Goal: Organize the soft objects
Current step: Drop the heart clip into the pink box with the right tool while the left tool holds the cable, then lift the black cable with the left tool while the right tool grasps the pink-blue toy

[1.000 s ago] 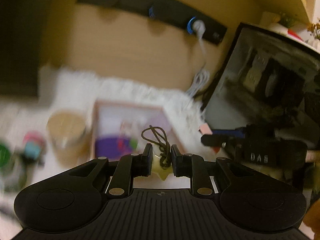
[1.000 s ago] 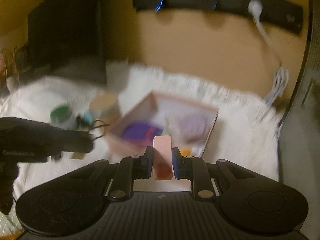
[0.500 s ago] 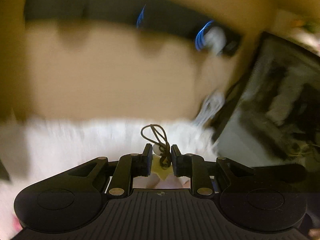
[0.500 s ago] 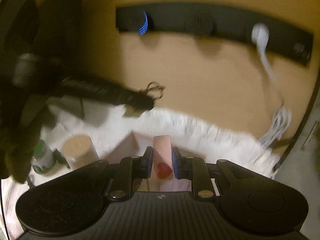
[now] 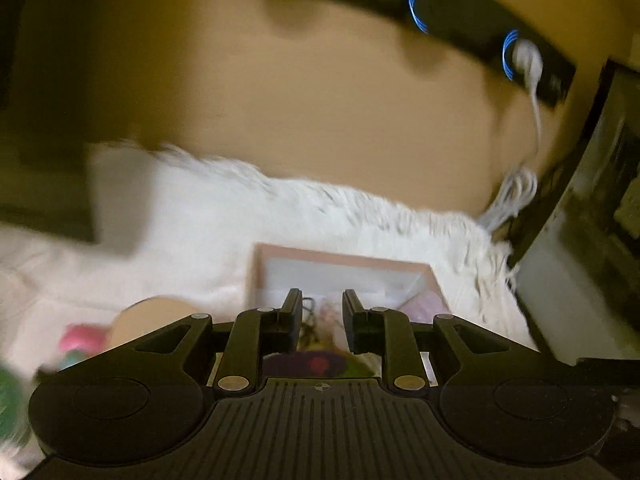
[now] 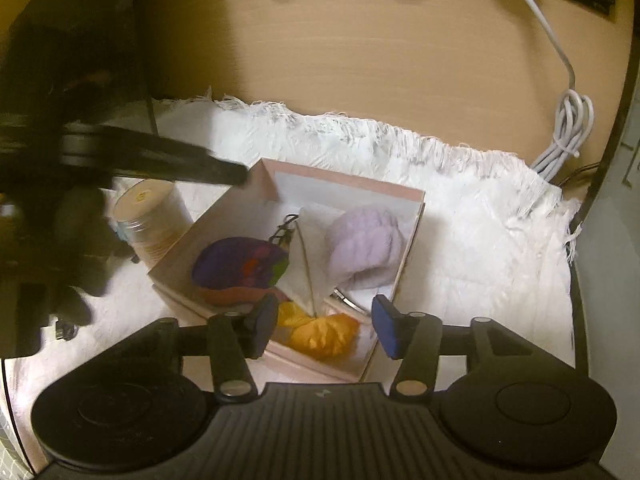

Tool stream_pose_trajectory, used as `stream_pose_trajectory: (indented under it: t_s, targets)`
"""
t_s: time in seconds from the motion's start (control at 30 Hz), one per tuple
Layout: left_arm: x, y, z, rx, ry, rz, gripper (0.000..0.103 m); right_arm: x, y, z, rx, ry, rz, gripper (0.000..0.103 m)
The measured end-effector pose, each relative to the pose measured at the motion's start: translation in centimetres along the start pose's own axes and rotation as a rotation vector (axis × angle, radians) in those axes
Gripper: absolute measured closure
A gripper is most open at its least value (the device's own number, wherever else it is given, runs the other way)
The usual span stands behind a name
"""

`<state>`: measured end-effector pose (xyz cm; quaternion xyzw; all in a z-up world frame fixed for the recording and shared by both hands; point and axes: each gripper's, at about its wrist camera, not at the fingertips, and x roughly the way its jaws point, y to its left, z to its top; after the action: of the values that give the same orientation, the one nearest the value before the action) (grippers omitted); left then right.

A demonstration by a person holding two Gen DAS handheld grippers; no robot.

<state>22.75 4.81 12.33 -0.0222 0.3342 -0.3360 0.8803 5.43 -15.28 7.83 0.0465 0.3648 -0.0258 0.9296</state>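
Above the pink box (image 6: 408,216), right gripper (image 6: 324,326) hangs with jaws spread wide, nothing between the blue pads (image 6: 386,330). Box sits on the white fringed cloth (image 6: 480,240) and holds a lilac plush (image 6: 366,246), a purple multicoloured plush (image 6: 240,262), an orange plush (image 6: 324,334) near the front wall, and a pale triangular piece (image 6: 306,270) with a dark cord, lying between the purple and lilac ones. Left gripper (image 5: 322,320) is over the same box (image 5: 340,264), jaws parted, empty; view is blurred. Lidded cylindrical jar (image 6: 148,220) stands just left of the box
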Motion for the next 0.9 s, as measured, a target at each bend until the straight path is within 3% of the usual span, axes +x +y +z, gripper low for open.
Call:
stream_pose_trajectory:
  t_s: [0.1,0.23,0.33,0.43,0.53,0.6,0.7,0.8,0.9]
  targets:
    - [-4.0,2.0,-2.2,-0.03,-0.055,0.091,0.079,-0.3,0.8,-0.8,-0.012,0.001,0.01,0.045]
    - [-8.4,5.9,-6.1,-0.11,-0.081,0.276,0.079,0.0,2.5,-2.0,-0.035,0.033,0.032,0.045]
    - [-11.3,9.8,-9.0,-0.24,-0.073,0.398,0.079,0.4,4.4,-2.7,-0.075,0.047,0.061,0.045]
    - [-13.7,13.8,-11.6,-0.443,-0.07,0.499,0.079,0.8,6.2,-3.4,-0.107,0.053,0.077,0.045]
    - [-14.8,16.4,-13.3,-0.582,-0.058,0.493,0.079,1.7,7.8,-4.3,-0.122,0.096,0.111,0.045]
    - [-14.3,16.9,-13.5,-0.608,-0.025,0.458,0.079,2.2,8.7,-4.9,-0.135,0.124,0.124,0.045]
    - [-12.6,16.9,-13.6,-0.615,0.001,0.413,0.079,2.7,10.0,-5.6,-0.167,0.151,0.134,0.045]
    - [-10.6,16.4,-13.7,-0.593,0.002,0.439,0.079,2.5,10.7,-6.2,-0.19,0.154,0.129,0.045]
    - [-8.9,16.2,-13.5,-0.556,0.027,0.408,0.078,2.3,10.9,-6.6,-0.188,0.161,0.122,0.044]
